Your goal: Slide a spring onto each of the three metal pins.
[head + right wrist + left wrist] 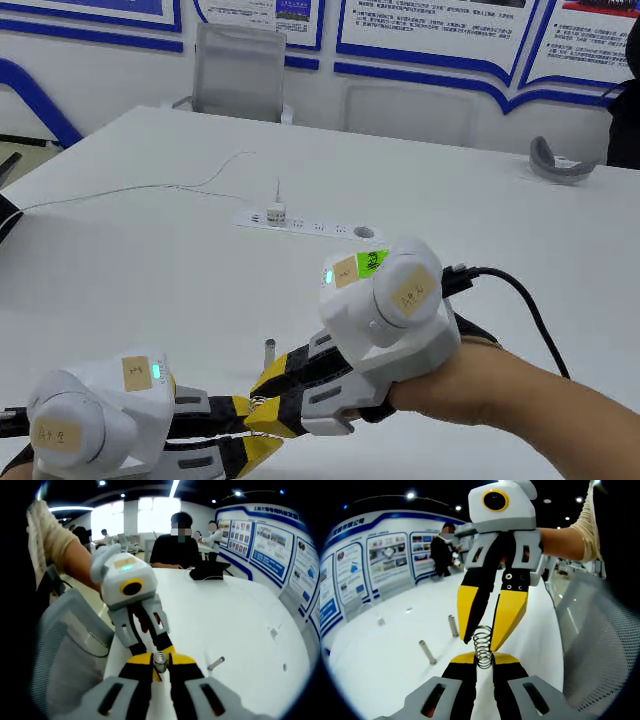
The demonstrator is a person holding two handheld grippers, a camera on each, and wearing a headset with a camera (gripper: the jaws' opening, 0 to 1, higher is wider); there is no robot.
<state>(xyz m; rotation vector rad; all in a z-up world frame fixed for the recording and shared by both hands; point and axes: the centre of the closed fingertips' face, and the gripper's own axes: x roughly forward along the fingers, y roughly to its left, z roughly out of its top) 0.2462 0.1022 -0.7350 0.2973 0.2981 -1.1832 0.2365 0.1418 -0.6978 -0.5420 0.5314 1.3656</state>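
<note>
A small steel spring [482,647] stands between the yellow tips of my left gripper [484,661], which is shut on its lower end. My right gripper [481,641] comes in from above, and its fingers close on the spring's upper coils. In the right gripper view the spring [159,662] faces me end-on between my right gripper [160,666] tips. In the head view both grippers meet low at the table's near edge, the left gripper [266,432] just below the right gripper [252,408]. One upright metal pin [269,352] stands just beyond them. A plain pin [426,651] and a ribbed-looking pin [452,625] stand to the left.
A white power strip [305,225] with a plugged adapter and thin cable lies mid-table. A grey chair [240,70] stands at the far side, and a grey curved object [560,160] lies far right. A mesh chair [590,645] is beside the table edge. People sit at the far end.
</note>
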